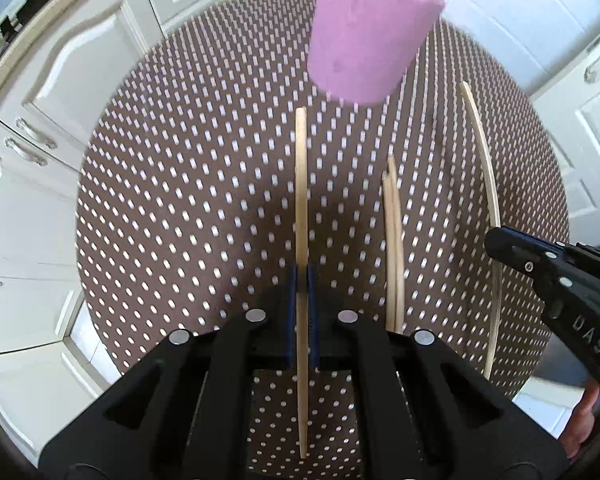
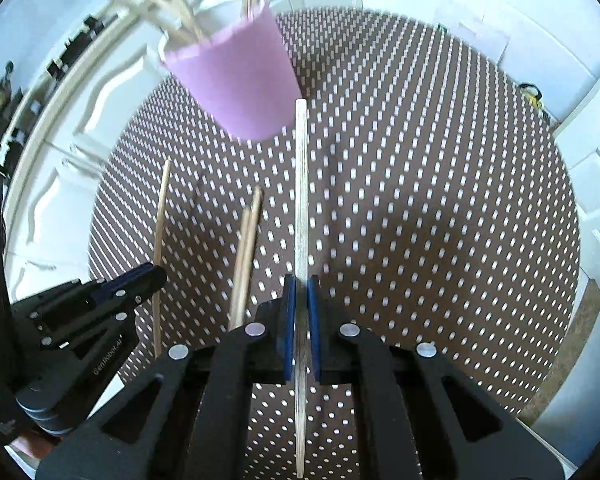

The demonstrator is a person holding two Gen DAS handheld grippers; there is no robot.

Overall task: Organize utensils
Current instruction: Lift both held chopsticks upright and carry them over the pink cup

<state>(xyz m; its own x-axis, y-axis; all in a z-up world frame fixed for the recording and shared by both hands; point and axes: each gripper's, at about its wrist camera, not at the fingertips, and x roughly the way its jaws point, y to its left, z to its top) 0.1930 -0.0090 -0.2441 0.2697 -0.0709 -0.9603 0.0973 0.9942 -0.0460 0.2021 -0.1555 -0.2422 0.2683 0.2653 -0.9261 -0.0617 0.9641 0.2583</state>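
Note:
My left gripper (image 1: 302, 280) is shut on a flat wooden stick (image 1: 301, 184) that points away toward a pink cup (image 1: 364, 36). The cup holds several wooden sticks. My right gripper (image 2: 301, 288) is shut on a paler wooden stick (image 2: 301, 184). In the left wrist view that right gripper (image 1: 498, 242) shows at the right edge with its long stick (image 1: 486, 168). In the right wrist view the left gripper (image 2: 154, 276) comes in from the left with its stick (image 2: 160, 224). Two loose sticks (image 1: 392, 240) (image 2: 246, 256) lie on the table between the two grippers. The pink cup (image 2: 240, 88) stands beyond them.
The round table (image 1: 180, 200) (image 2: 440, 200) has a brown cloth with white dots. White cabinet doors (image 1: 60, 80) surround it on the left and right. A hand (image 1: 584, 412) shows behind the right gripper.

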